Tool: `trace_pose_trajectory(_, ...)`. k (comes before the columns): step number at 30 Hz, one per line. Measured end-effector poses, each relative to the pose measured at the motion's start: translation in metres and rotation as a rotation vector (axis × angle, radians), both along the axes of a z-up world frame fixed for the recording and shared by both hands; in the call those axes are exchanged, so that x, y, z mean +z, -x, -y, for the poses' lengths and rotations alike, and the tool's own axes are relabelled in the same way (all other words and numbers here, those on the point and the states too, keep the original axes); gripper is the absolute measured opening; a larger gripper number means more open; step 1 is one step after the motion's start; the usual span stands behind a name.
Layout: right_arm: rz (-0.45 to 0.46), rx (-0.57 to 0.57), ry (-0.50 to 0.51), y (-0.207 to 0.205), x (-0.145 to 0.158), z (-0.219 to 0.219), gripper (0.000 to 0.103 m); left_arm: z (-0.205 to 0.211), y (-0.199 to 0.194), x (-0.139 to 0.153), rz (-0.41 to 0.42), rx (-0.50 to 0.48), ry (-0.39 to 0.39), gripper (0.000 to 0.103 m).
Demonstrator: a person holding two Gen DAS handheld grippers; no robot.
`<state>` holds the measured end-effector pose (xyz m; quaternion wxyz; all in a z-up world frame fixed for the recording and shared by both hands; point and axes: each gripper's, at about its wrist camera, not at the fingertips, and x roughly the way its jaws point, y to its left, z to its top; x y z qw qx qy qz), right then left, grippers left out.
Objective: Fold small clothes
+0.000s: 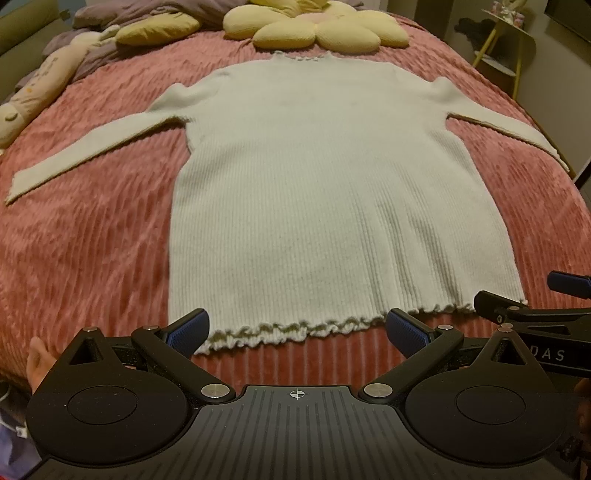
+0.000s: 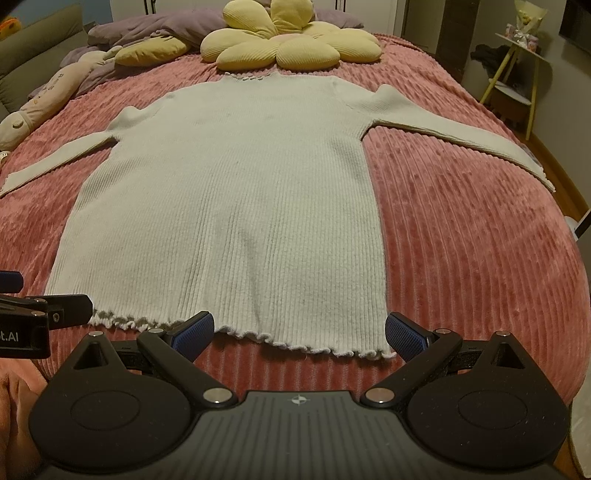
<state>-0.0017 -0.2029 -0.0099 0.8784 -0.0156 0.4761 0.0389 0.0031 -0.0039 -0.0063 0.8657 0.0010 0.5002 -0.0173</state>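
A white ribbed sweater [image 1: 314, 184] lies flat on the pink bed, collar far, ruffled hem near, both sleeves spread out to the sides. It also shows in the right wrist view [image 2: 229, 206]. My left gripper [image 1: 297, 328] is open and empty, hovering at the hem's left half. My right gripper [image 2: 299, 332] is open and empty at the hem's right corner. The right gripper's fingers [image 1: 517, 314] show at the right edge of the left wrist view. The left gripper's fingers [image 2: 55, 306] show at the left edge of the right wrist view.
The pink ribbed bedspread [image 1: 92, 240] covers the bed. A yellow flower cushion [image 1: 317, 29] lies beyond the collar. A plush toy [image 1: 37, 92] and purple bedding [image 1: 140, 14] lie at the far left. A yellow-legged side table [image 2: 517, 74] stands off the bed's right side.
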Motion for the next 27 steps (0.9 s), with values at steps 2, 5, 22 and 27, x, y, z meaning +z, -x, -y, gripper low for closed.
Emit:
trace_pose_trajectory(2, 0.001, 0.000, -0.001, 0.000, 0.000, 0.000, 0.099, -0.001, 0.000, 0.000, -0.001, 0.001, 0.001, 0.103)
trace_pose_trajectory(5, 0.005, -0.001, -0.004, 0.001, 0.000, 0.001, 0.099, -0.001, -0.001, -0.001, -0.003, 0.002, 0.002, 0.103)
trace_pose_trajectory(22, 0.081, 0.012, -0.019, 0.007, 0.001, 0.000, 0.099, -0.003, -0.002, -0.005, -0.019, 0.009, 0.009, 0.103)
trace_pose_trajectory(27, 0.181, 0.051, 0.014, 0.015, 0.003, -0.004, 0.099, -0.005, -0.004, -0.007, -0.025, 0.016, 0.014, 0.103)
